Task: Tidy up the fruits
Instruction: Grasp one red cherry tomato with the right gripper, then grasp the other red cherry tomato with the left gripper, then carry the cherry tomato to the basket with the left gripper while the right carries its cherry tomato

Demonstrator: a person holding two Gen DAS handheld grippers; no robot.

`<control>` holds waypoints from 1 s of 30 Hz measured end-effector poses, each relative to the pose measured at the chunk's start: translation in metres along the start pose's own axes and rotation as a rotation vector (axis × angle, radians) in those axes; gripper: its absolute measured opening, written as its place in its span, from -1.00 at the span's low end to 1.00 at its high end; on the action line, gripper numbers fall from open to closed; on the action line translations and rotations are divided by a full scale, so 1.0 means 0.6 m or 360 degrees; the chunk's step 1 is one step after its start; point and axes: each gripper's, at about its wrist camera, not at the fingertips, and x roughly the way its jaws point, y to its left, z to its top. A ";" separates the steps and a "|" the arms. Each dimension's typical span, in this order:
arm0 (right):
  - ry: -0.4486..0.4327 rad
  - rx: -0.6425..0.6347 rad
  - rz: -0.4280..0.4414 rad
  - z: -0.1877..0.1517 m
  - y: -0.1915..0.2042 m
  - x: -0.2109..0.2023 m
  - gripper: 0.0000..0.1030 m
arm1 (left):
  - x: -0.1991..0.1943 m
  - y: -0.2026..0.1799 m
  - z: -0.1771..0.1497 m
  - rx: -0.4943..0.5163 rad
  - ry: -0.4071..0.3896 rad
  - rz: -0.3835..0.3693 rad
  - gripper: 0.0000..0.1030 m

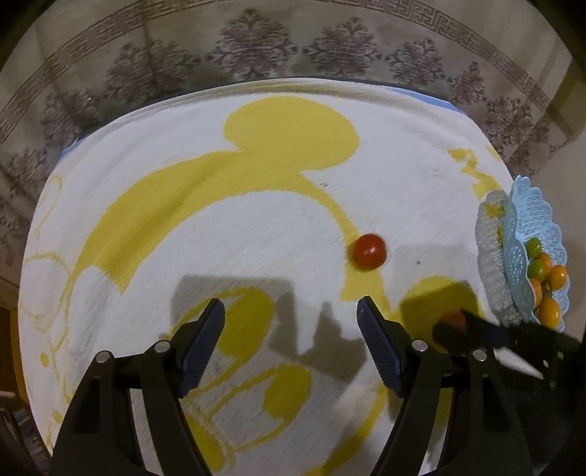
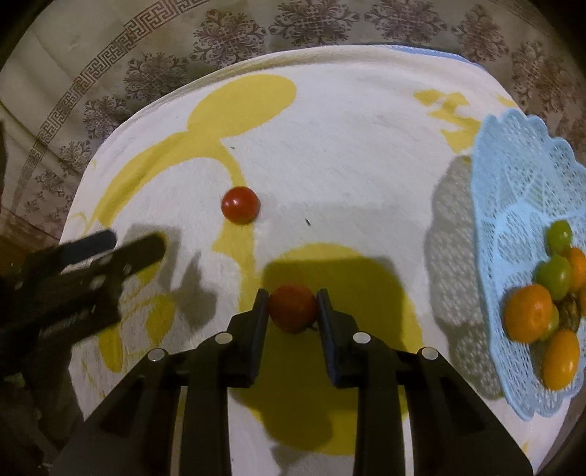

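A red tomato (image 1: 369, 251) lies loose on the white and yellow cloth; it also shows in the right wrist view (image 2: 240, 204). My left gripper (image 1: 291, 311) is open and empty, above the cloth, short of that tomato. My right gripper (image 2: 292, 296) is shut on a second red tomato (image 2: 293, 307), held just above the cloth. In the left wrist view the right gripper (image 1: 450, 329) comes in from the right with this tomato (image 1: 454, 319) partly hidden. A light blue lace basket (image 2: 520, 172) at the right holds several orange and green fruits (image 2: 529, 313).
The table is covered by a white cloth with a yellow cartoon print (image 1: 256, 175). Its far edge (image 2: 329, 49) drops to a patterned carpet (image 2: 227, 33). The basket (image 1: 520, 234) stands at the table's right edge. The left gripper (image 2: 135, 252) shows at left in the right wrist view.
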 end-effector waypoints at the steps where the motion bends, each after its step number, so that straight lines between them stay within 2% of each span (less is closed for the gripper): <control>1: 0.0005 0.0007 -0.0002 -0.004 -0.004 -0.001 -0.47 | 0.004 -0.005 0.005 0.0007 0.0001 -0.0005 0.44; 12: 0.0025 0.0048 0.0000 -0.044 -0.041 -0.023 -0.47 | 0.048 -0.065 0.043 0.0133 -0.0016 -0.0099 0.39; 14: 0.0027 0.0043 -0.0018 -0.051 -0.047 -0.028 -0.47 | 0.059 -0.074 0.047 0.0164 -0.0014 -0.0104 0.24; 19: 0.0020 0.0025 -0.0031 -0.065 -0.059 -0.040 -0.47 | 0.080 -0.088 0.054 0.0172 0.0018 -0.0118 0.01; 23: 0.0016 0.0024 -0.0017 -0.070 -0.065 -0.049 -0.47 | 0.092 -0.095 0.055 0.0176 0.0061 -0.0106 -0.36; 30: 0.0004 0.0004 0.0016 -0.076 -0.071 -0.066 -0.47 | 0.084 -0.094 0.043 0.0132 0.0057 -0.0099 -0.45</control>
